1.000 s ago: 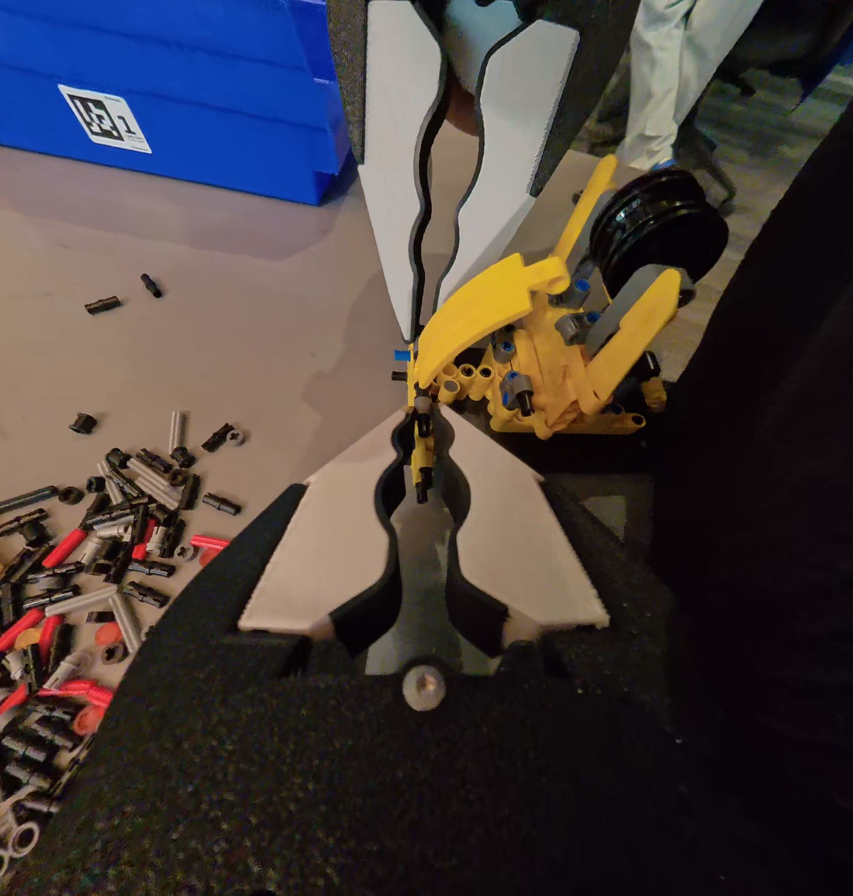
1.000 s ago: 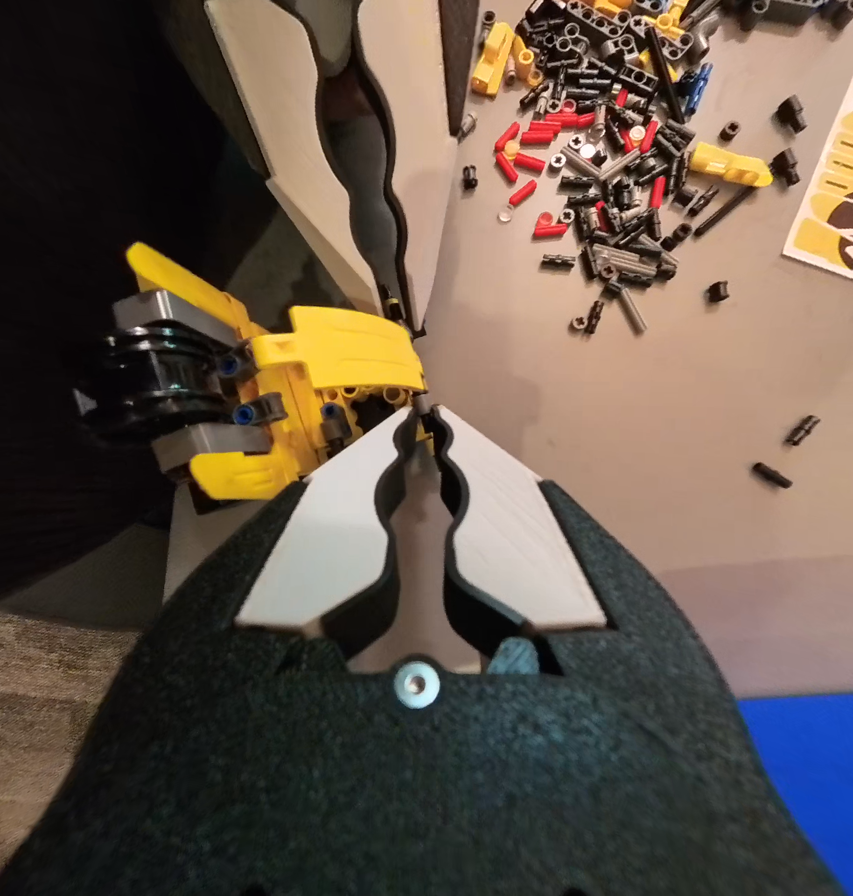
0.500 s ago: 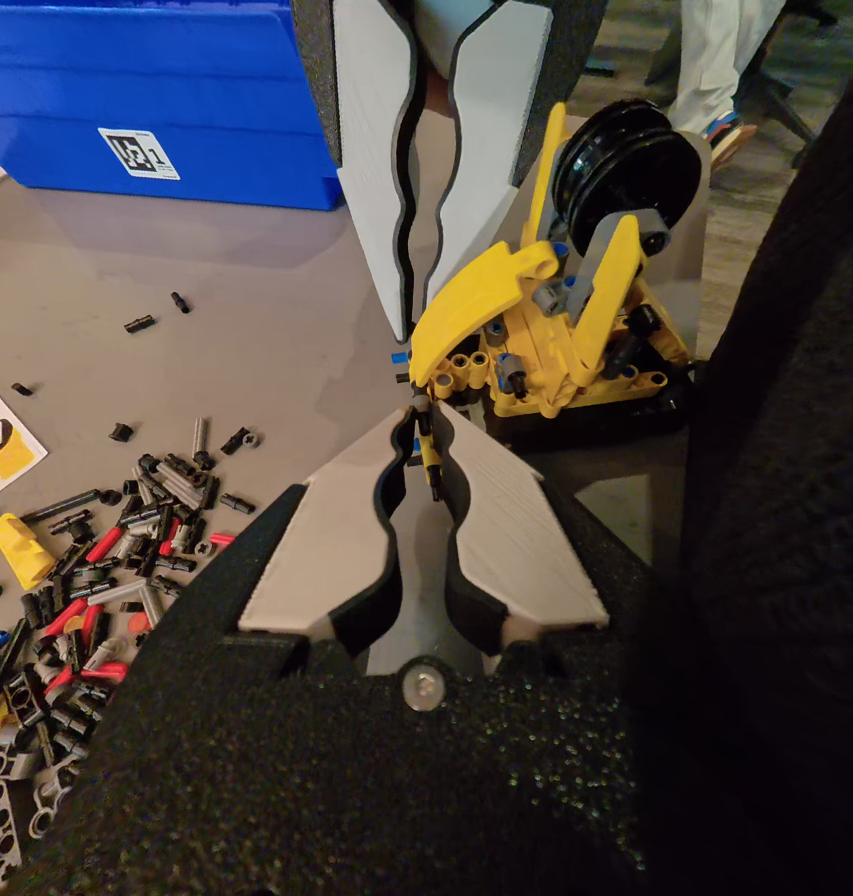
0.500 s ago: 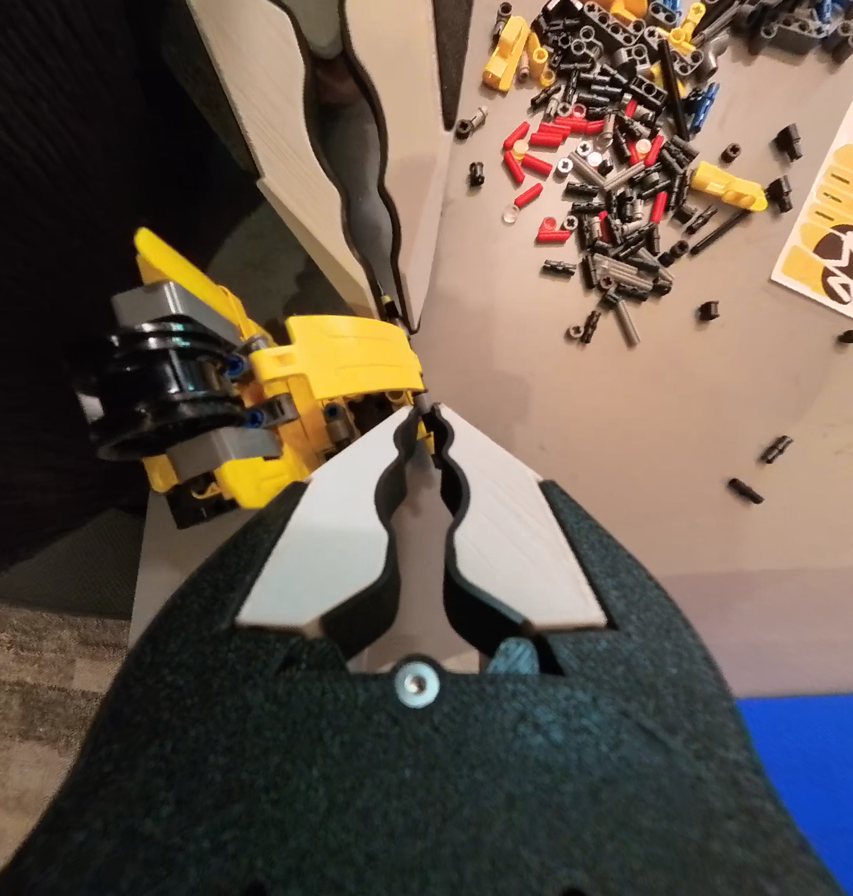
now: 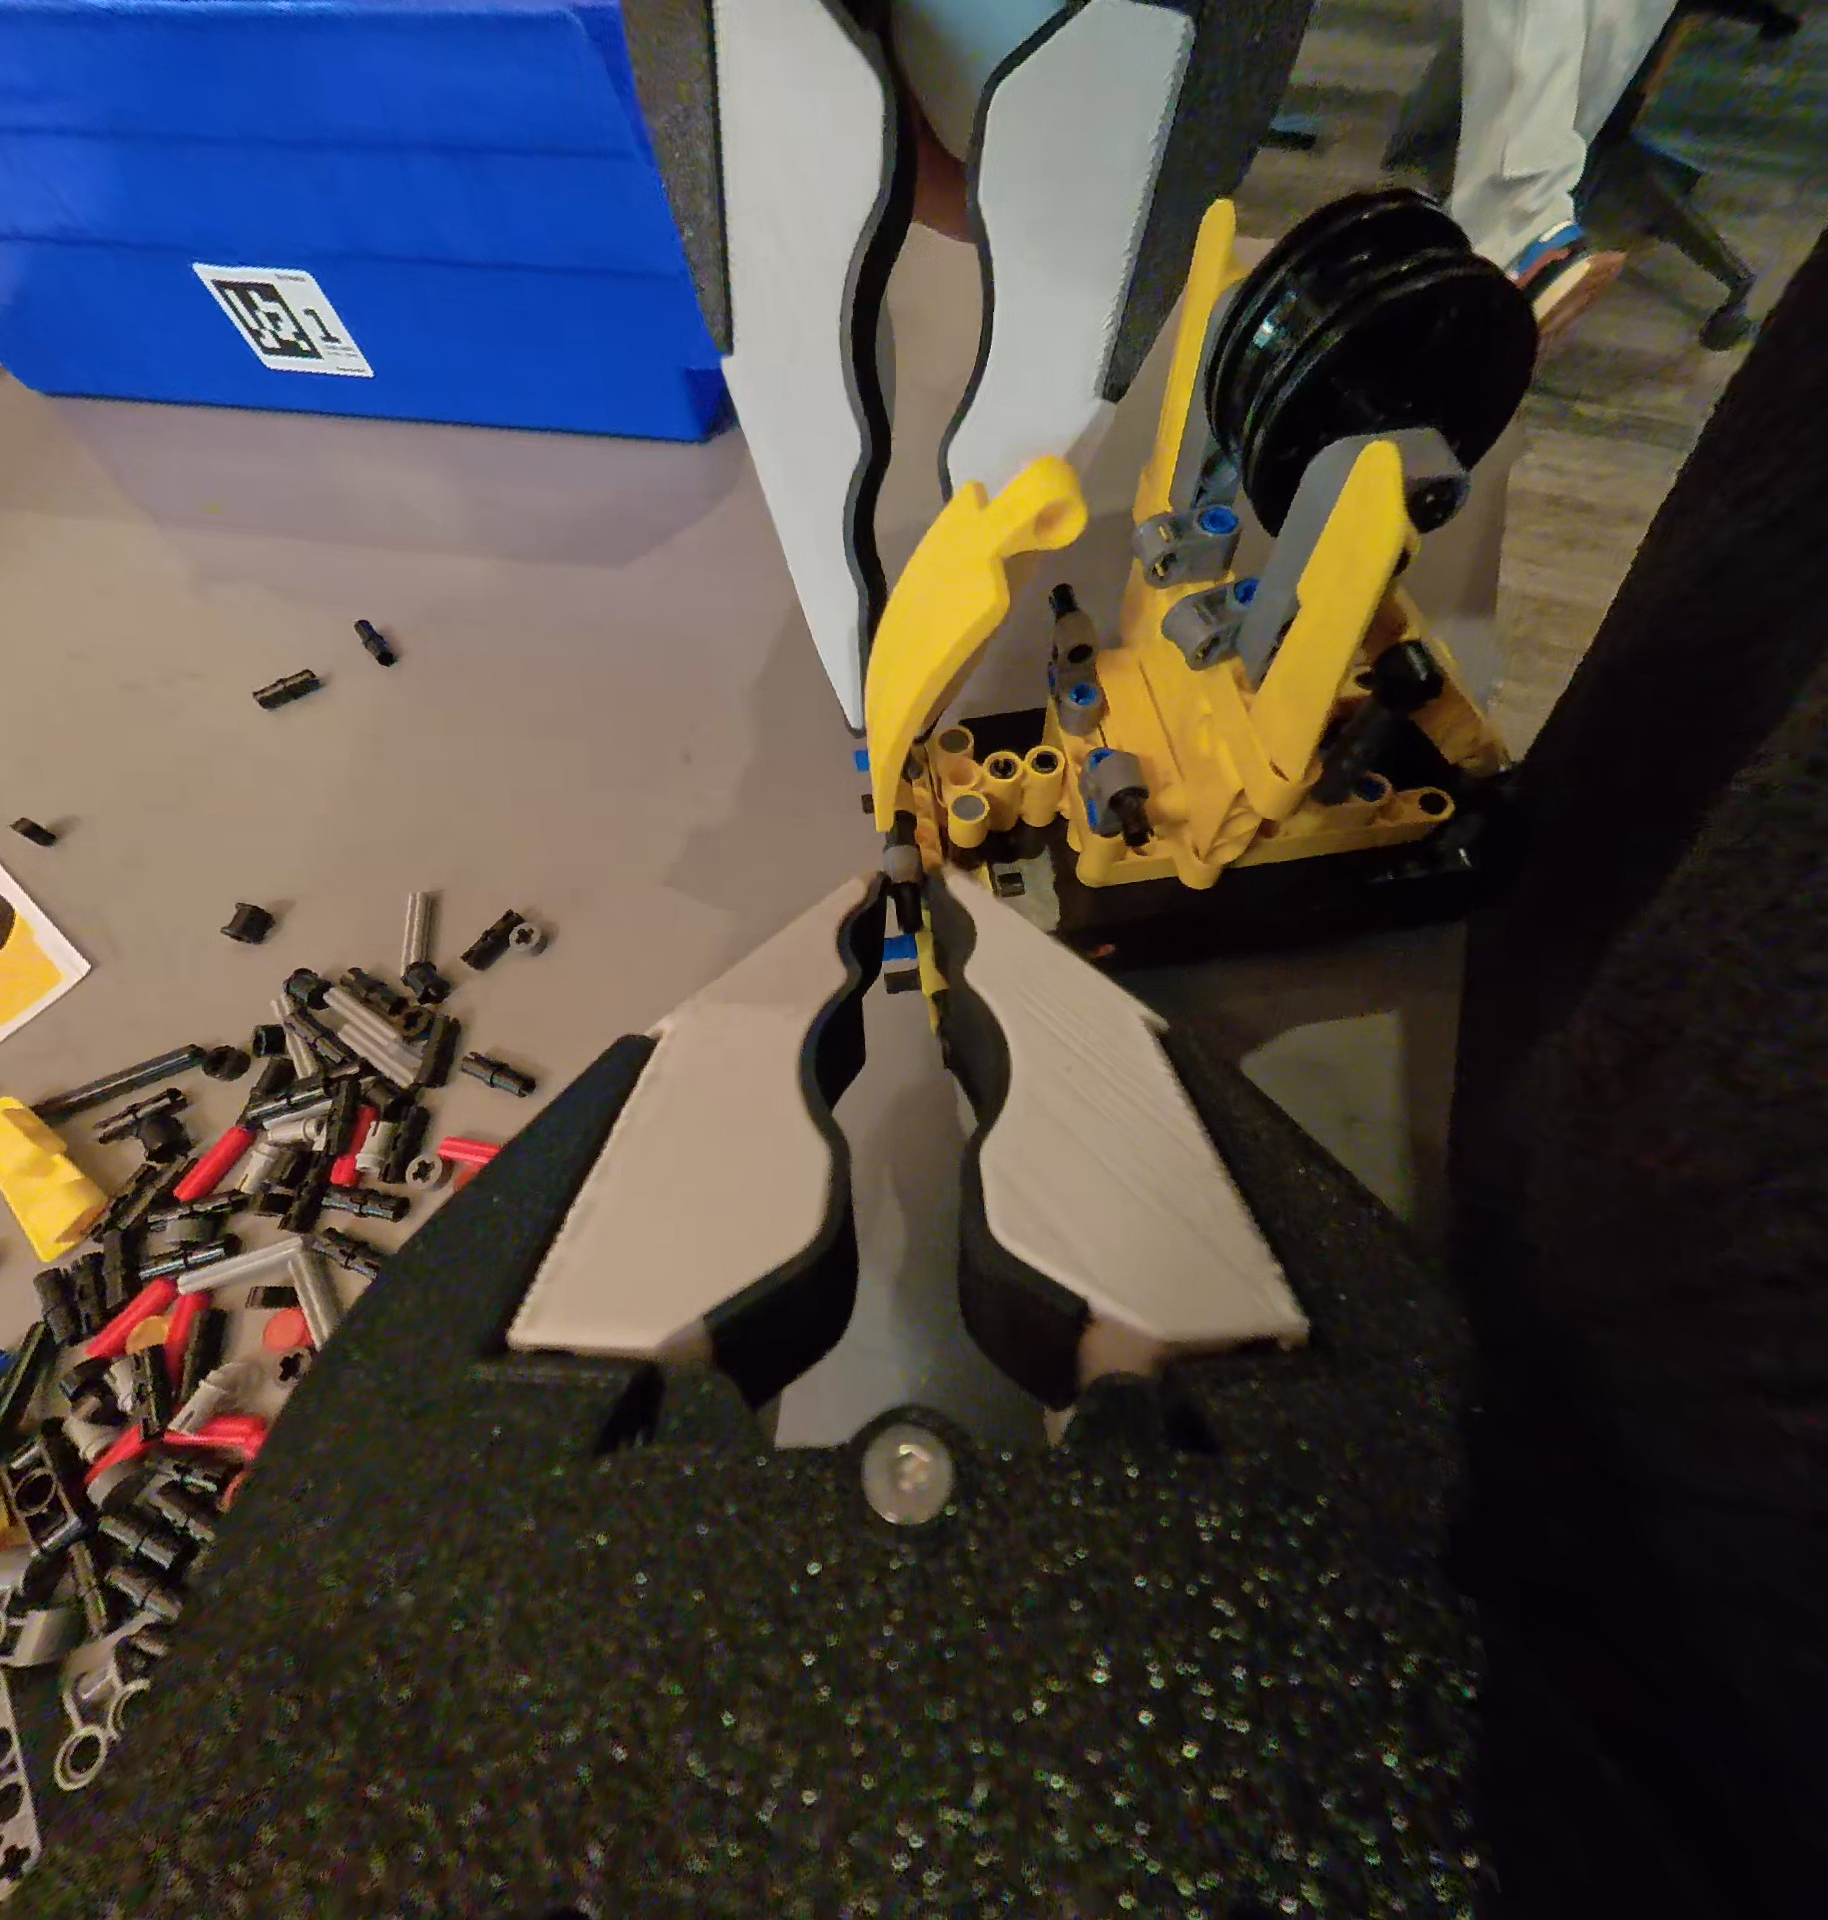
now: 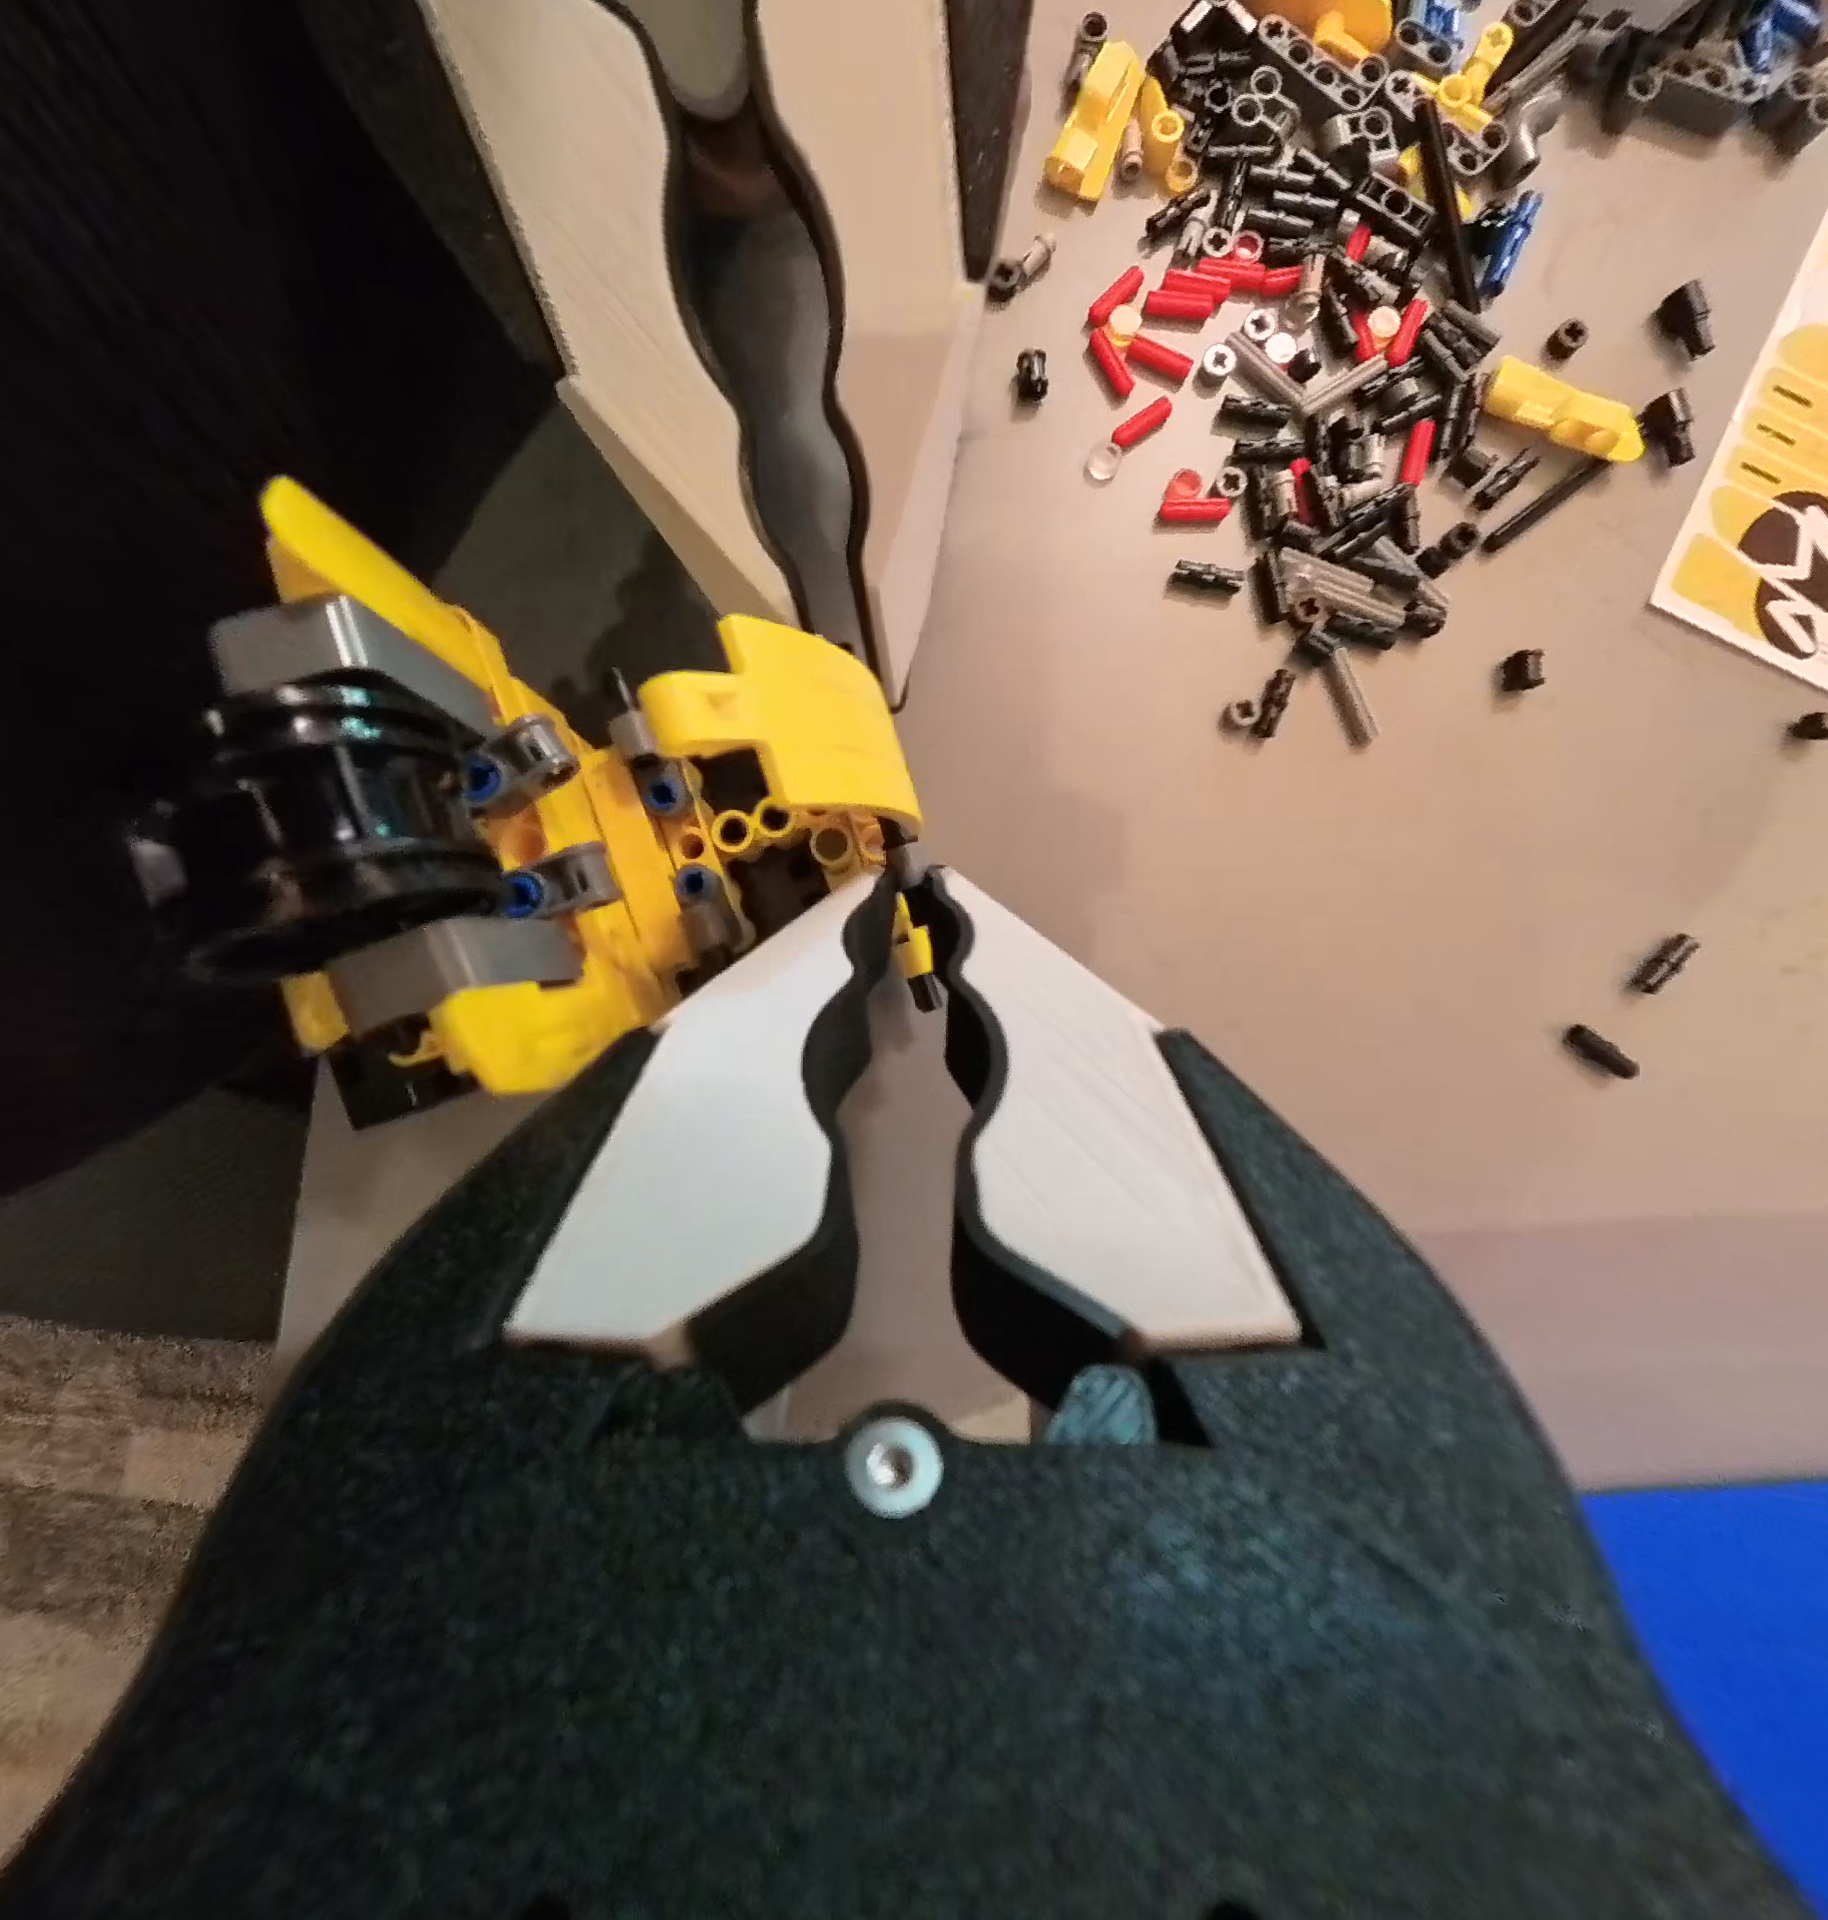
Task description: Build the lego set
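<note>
Yellow model stands at the grey bench right edge; left tongs and right tongs both clamp its thin end stub. Loose parts lie left

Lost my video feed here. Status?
Left gripper and right gripper both shut on yellow brick model, at its pin end. Loose parts pile beside; nothing between.
</note>
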`<state>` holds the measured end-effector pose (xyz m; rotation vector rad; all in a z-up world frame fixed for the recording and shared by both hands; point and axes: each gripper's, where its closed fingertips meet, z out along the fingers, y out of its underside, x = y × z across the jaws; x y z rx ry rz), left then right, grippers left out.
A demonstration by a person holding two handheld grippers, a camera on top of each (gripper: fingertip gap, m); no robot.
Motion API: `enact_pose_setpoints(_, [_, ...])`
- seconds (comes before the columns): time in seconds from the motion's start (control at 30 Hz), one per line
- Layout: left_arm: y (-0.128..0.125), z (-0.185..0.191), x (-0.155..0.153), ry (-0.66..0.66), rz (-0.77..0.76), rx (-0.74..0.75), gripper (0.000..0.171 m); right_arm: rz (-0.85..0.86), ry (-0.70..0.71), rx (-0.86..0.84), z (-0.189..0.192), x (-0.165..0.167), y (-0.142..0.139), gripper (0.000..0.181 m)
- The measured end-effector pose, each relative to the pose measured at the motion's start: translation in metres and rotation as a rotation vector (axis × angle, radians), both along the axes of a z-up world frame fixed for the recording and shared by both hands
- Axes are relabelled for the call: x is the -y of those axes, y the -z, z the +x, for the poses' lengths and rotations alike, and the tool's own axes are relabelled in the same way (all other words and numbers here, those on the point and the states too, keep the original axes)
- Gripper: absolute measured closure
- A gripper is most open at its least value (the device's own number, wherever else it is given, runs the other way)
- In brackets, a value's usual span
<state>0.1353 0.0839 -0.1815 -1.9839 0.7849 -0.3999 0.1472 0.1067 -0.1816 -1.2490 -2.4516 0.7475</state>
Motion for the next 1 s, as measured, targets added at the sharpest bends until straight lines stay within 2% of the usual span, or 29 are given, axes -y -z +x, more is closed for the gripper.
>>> enact_pose_setpoints(0.1, [0.001,0.0,0.001,0.002,-0.018,0.011,0.163,-0.006,0.004,-0.031,0.004,0.001,-0.001,0.175])
enact_pose_setpoints(0.27, [-0.005,0.0,0.005,-0.002,-0.057,0.11,0.162,0.021,-0.024,-0.073,0.006,0.003,-0.002,0.175])
enact_pose_setpoints(0.5, [-0.006,-0.001,0.008,-0.016,-0.06,0.118,0.162,0.098,-0.116,-0.144,0.008,0.003,-0.002,0.175])
enact_pose_setpoints(0.7, [-0.017,0.008,0.008,0.017,-0.054,0.219,0.16,0.121,-0.109,-0.127,0.007,0.002,-0.002,0.175])
enact_pose_setpoints(0.83, [-0.017,0.008,0.007,0.013,-0.056,0.215,0.159,0.154,-0.115,-0.112,0.007,0.002,-0.002,0.175])
enact_pose_setpoints(1.0, [-0.014,0.006,0.005,-0.007,-0.041,0.16,0.166,0.178,-0.131,-0.094,0.006,0.003,-0.002,0.175])
